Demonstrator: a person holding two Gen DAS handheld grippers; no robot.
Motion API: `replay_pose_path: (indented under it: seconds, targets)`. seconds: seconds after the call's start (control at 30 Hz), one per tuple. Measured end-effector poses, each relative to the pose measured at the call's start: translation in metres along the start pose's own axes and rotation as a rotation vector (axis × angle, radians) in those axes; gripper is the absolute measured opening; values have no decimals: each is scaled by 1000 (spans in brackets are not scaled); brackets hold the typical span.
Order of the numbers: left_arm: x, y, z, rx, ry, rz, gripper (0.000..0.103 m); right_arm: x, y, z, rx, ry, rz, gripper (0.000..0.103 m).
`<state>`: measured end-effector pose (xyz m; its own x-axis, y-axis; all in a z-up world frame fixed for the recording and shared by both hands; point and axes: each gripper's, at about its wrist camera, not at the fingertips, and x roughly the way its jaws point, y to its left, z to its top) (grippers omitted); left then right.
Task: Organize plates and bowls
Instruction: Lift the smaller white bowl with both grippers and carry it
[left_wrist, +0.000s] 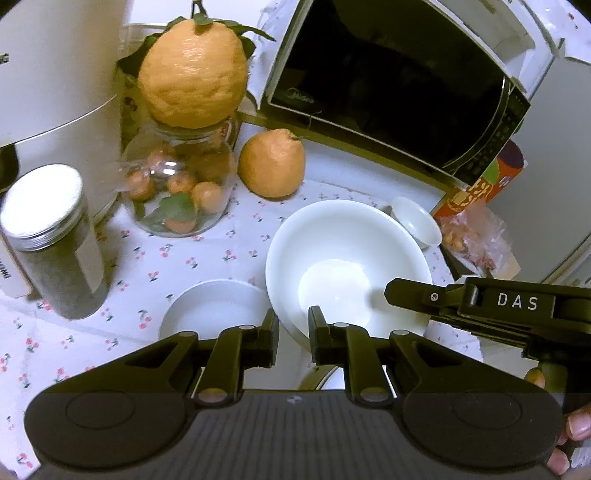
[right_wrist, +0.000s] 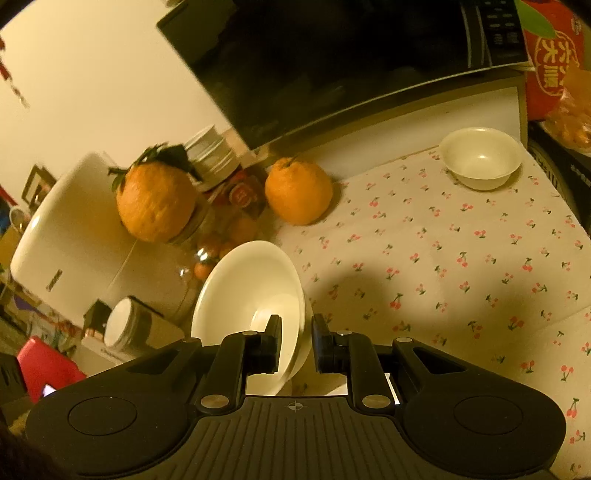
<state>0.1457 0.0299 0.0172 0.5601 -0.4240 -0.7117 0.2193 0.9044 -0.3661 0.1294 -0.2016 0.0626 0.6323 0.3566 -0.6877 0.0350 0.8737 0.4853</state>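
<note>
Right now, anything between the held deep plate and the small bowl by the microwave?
Nothing visible does. The right tongs hold the deep plate; only bare cherry-print cloth lies between it and the small bowl. The loose orange sits off to the side.

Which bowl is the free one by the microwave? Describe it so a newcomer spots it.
Start at the black-fronted microwave at the back of the cherry-print tablecloth. Below its control-panel end, near the cloth's far corner, a small white bowl stands upright and empty. Unlike the larger white bowl that both claws hold, nothing touches it.
</note>
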Motion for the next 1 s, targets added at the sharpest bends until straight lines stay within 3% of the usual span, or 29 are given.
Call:
replay_pose_path:
  seconds: [0.77,1.0]
  targets:
    - [-17,36,-9,-24,57,52,15,27,39,-26,-63,94,-14,20]
    - [-13,39,-10,-7,78,100,15,40,45,-32,-78,121,-34,20]
